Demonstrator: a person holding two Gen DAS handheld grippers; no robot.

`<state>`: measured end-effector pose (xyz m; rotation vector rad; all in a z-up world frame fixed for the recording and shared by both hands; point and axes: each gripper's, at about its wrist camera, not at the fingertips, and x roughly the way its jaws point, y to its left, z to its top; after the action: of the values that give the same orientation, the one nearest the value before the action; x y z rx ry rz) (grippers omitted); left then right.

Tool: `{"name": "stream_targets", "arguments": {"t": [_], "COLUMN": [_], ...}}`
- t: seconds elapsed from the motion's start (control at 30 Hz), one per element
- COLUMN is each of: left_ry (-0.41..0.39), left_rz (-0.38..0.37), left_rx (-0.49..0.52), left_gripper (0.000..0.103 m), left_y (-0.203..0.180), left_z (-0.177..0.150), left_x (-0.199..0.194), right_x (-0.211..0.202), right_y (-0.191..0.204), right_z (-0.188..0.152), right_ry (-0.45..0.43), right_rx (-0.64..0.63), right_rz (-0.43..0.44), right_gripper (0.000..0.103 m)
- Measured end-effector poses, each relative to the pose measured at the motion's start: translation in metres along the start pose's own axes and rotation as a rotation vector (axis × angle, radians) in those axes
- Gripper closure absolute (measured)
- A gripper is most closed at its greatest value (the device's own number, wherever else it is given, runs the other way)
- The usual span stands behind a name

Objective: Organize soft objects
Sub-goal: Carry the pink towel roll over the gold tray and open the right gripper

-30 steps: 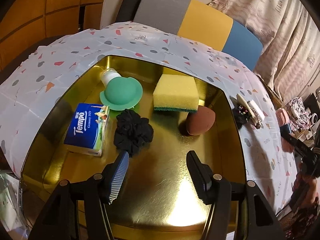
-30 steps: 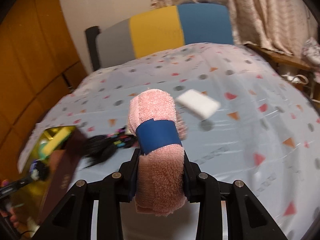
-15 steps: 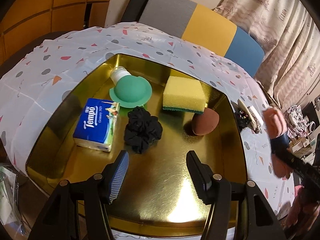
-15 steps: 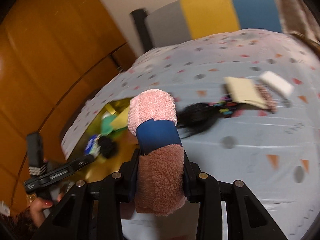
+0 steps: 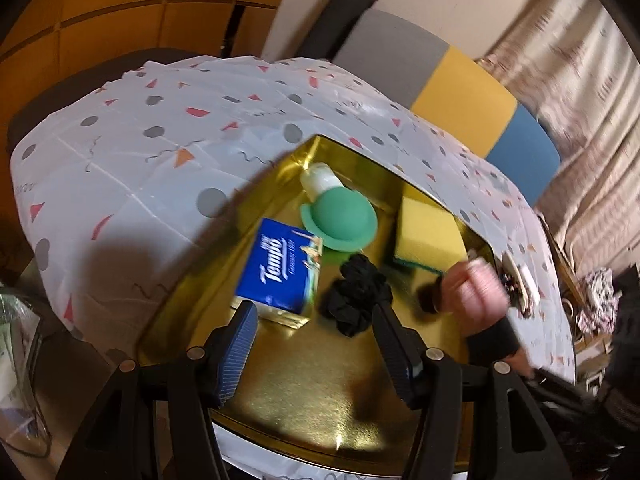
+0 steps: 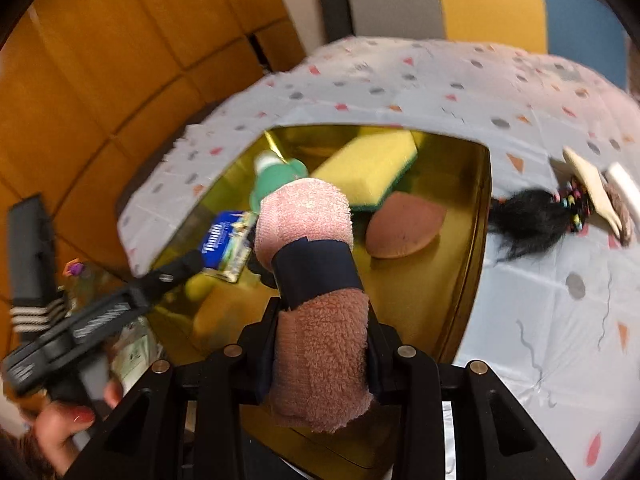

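A rolled pink towel (image 6: 312, 272) with a dark blue band sits upright between the pads of my right gripper (image 6: 320, 314), which is shut on it. It hangs above the right part of the gold tray (image 6: 468, 240); in the left wrist view the towel (image 5: 472, 292) is a blur there. My left gripper (image 5: 314, 314) stands open above the tray's near side with nothing between its fingers. In the tray (image 5: 304, 400) lie a blue tissue pack (image 5: 280, 272), a green hat-shaped piece (image 5: 340, 216), a yellow sponge (image 5: 428, 232), a black scrunchie (image 5: 356, 296) and a brown egg-shaped sponge (image 6: 404, 228).
On the patterned tablecloth (image 6: 540, 300) right of the tray lie a black hairpiece with coloured beads (image 6: 528, 220), a beige flat piece (image 6: 588, 176) and a white piece (image 6: 624, 184). A grey, yellow and blue chair (image 5: 460, 84) stands behind the table. A hand (image 6: 60, 420) holds the left gripper.
My right gripper has swept left with the towel, from over the tablecloth to over the tray. The left gripper has shifted sideways and rolled, staying open.
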<state>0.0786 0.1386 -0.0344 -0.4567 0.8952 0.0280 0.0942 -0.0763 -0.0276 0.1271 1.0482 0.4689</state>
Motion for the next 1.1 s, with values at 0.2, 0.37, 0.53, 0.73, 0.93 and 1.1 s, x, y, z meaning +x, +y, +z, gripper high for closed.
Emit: {"name": "stream_targets", "arguments": {"t": [0.2, 0.37, 0.53, 0.73, 0.93, 1.1], "left_ry": [-0.004, -0.002, 0.005, 0.021, 0.033, 0.053], "left_rz": [-0.005, -0.009, -0.010, -0.010, -0.033, -0.058], "left_rx": [-0.012, -0.009, 0.008, 0.014, 0.041, 0.070], "left_gripper": [0.043, 0.043, 0.043, 0.043, 0.043, 0.043], "left_y": [0.003, 0.003, -0.002, -0.005, -0.012, -0.022], "left_z": [0.004, 0.004, -0.001, -0.006, -0.010, -0.017], "left_x": [-0.003, -0.002, -0.002, 0.002, 0.004, 0.007], "right_x": [0.022, 0.034, 0.032, 0.003, -0.019, -0.035], "right_y": [0.003, 0.009, 0.007, 0.001, -0.013, -0.036], "right_z": [0.005, 0.010, 0.016, 0.015, 0.016, 0.015], "right_ry": [0.031, 0.024, -0.012, -0.097, -0.158, -0.185], "right_rx": [0.027, -0.018, -0.039, -0.021, 0.041, 0.091], "right_rz": [-0.035, -0.119, -0.181, -0.152, -0.145, -0.178], "right_gripper": [0.066, 0.061, 0.054, 0.046, 0.042, 0.042]}}
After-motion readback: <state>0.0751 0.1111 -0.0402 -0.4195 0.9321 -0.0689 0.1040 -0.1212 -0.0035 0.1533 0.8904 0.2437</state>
